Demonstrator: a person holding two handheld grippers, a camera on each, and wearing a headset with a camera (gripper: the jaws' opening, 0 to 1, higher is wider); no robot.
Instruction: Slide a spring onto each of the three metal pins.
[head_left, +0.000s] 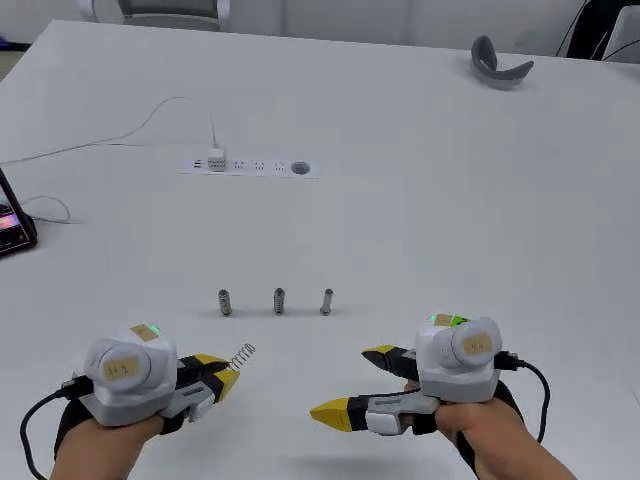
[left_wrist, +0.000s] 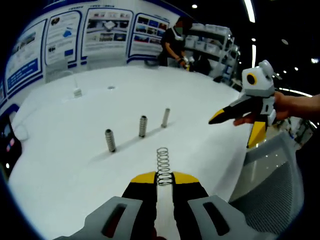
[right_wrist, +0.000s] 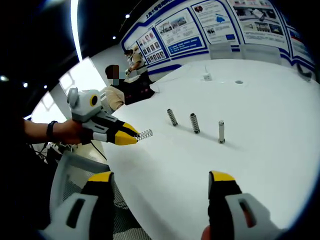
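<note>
The left gripper (head_left: 228, 378) is pinching a spring (head_left: 243, 353) by one end between closed yellow tips, with the coil sticking out past them toward the row of pins. The three pins are standing upright in a line on the white table (head_left: 420, 220). The left pin (head_left: 225, 302) and the middle pin (head_left: 279, 300) are each wearing a spring, while the right pin (head_left: 327, 301) is showing bare metal. The held spring is sitting short of the row, on the person's side and nearest the left pin, touching none of them.

The right gripper (head_left: 348, 382) is hanging with its jaws spread wide, gripping nothing, well apart from the pins and from the other gripper.

Open tabletop is lying all round the row. A power strip (head_left: 250, 165) with a white plug is sitting well beyond it. A phone (head_left: 10, 228) is resting at the left of the head view, and a grey curved object (head_left: 497, 62) is lying near the far right edge.

In the gripper views the table's near edge is running close by both grippers — a mesh chair back (left_wrist: 280, 190) is showing just below it.
</note>
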